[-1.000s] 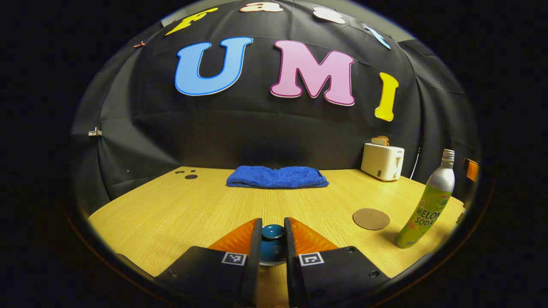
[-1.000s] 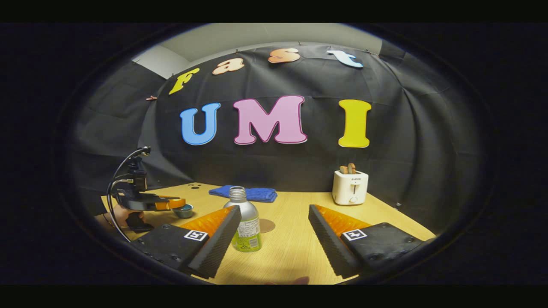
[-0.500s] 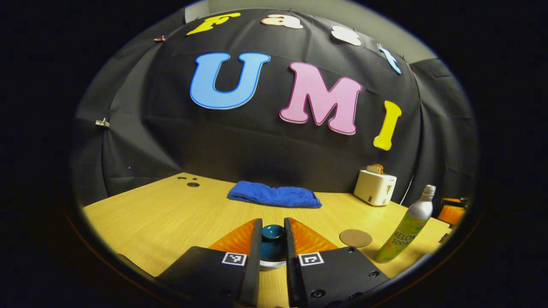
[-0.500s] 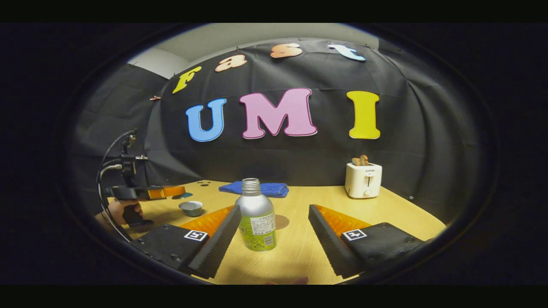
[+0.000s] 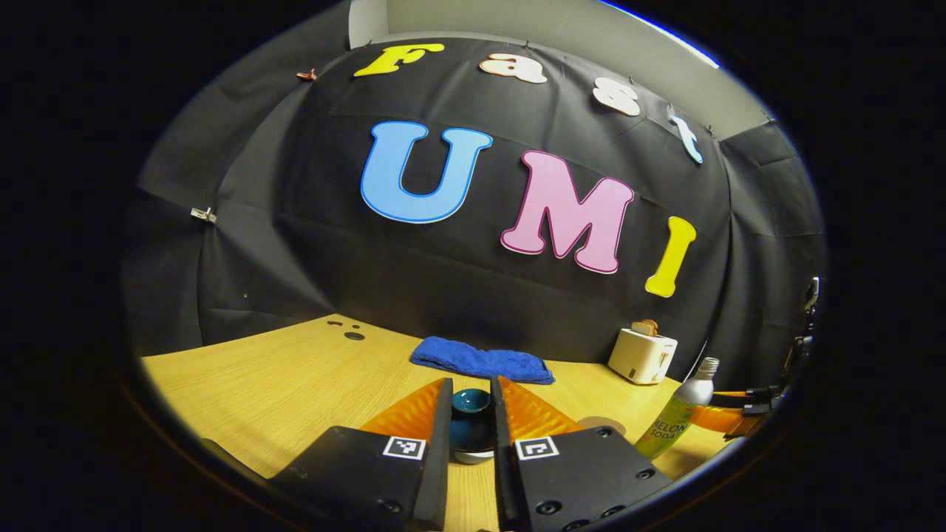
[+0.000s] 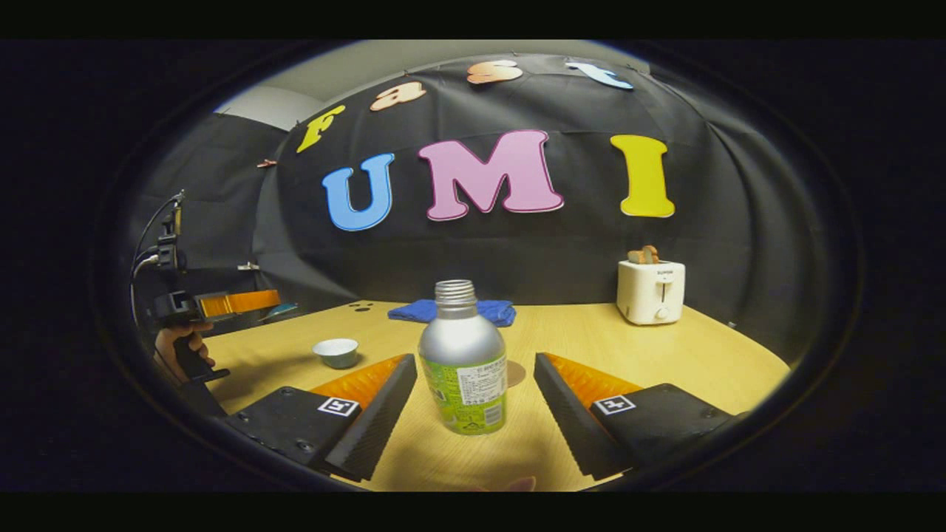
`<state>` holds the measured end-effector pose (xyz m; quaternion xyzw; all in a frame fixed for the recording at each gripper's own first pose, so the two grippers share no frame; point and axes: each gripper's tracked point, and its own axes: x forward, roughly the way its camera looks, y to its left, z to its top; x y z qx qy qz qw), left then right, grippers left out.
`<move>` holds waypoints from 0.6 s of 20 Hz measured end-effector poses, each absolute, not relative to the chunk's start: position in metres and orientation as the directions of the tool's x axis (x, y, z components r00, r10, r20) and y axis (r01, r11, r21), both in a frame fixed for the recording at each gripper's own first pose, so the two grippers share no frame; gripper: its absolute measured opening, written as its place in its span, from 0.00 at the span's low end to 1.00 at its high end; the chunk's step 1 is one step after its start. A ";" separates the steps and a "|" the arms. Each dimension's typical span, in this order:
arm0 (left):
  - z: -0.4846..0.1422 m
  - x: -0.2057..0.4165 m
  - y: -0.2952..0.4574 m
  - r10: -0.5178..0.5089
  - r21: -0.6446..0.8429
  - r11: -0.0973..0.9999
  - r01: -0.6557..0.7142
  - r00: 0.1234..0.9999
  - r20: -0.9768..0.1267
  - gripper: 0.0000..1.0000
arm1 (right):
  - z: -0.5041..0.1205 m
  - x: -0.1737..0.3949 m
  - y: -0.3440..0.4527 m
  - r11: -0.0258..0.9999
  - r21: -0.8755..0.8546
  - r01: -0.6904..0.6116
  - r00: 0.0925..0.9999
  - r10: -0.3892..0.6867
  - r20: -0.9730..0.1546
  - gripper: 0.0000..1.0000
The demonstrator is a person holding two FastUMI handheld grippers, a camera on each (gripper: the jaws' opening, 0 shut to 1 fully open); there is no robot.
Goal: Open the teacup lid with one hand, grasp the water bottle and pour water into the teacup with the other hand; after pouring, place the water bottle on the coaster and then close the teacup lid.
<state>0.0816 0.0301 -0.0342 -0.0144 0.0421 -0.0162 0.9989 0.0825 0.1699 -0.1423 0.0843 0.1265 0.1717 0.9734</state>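
My left gripper (image 5: 471, 384) is shut on the teal knob of the teacup lid (image 5: 471, 417) and holds it up off the table. In the right gripper view, that left gripper (image 6: 275, 300) hangs at the left, above and left of the small uncovered teacup (image 6: 335, 352). The silver and green water bottle (image 6: 464, 362) stands upright between the fingers of my open right gripper (image 6: 473, 363), apart from both. A round brown coaster (image 6: 515, 373) lies just behind the bottle. In the left gripper view the bottle (image 5: 676, 420) is at the far right.
A white toaster (image 6: 650, 292) with toast stands at the back right of the wooden table (image 6: 665, 355). A folded blue towel (image 6: 414, 310) lies by the back wall. A hand (image 6: 181, 347) grips the left gripper's handle at the table's left edge.
My left gripper has risen and swung left with the lid, leaving the teacup uncovered. My right gripper has moved forward, so the bottle now stands between its open fingers.
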 end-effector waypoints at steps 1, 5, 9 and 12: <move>-0.036 0.080 0.031 -0.036 -0.033 0.999 0.034 0.995 -0.091 0.30 | -0.148 0.085 0.174 0.927 0.204 -0.315 0.906 0.358 -0.228 0.99; -0.035 0.074 0.037 -0.033 -0.062 0.998 0.028 0.996 -0.086 0.30 | -0.169 0.095 0.183 0.934 0.181 -0.308 0.893 0.350 -0.283 0.99; -0.037 0.071 0.042 -0.035 -0.067 0.997 0.029 0.995 -0.088 0.30 | -0.175 0.100 0.185 0.939 0.161 -0.304 0.893 0.340 -0.295 0.99; -0.036 0.069 0.043 -0.040 -0.078 0.996 0.033 0.995 -0.086 0.30 | -0.176 0.099 0.187 0.937 0.156 -0.313 0.889 0.347 -0.300 0.82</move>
